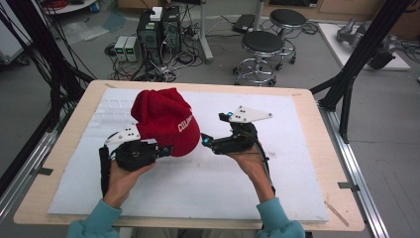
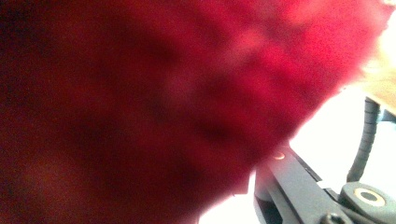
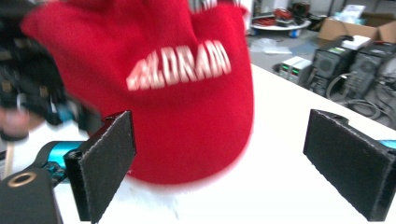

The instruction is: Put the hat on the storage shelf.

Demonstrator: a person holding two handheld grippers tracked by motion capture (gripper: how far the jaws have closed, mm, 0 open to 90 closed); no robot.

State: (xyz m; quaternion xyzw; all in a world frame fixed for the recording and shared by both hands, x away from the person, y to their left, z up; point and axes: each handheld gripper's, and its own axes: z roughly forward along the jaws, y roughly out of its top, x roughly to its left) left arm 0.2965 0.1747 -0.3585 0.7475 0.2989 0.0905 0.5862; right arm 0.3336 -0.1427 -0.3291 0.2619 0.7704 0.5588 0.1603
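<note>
A red knit hat [image 1: 163, 119] with white lettering is held above the white mat [image 1: 208, 183], left of the middle. My left gripper [image 1: 166, 148] is under the hat's lower edge and looks shut on it. In the left gripper view the blurred red hat [image 2: 140, 102] is pressed close to the camera, and one black finger [image 2: 289, 186] shows at the lower right. My right gripper [image 1: 205, 140] is just to the right of the hat, apart from it. In the right gripper view the right gripper [image 3: 229, 168] is open, and the hat [image 3: 177, 107] hangs just beyond its pads [image 3: 105, 163].
The mat covers most of a wooden table [image 1: 74, 129]. Beyond the far edge are computer towers [image 1: 158, 29] with cables on the floor and two stools [image 1: 262, 44]. Black frame posts [image 1: 361, 54] stand at the table's right and left.
</note>
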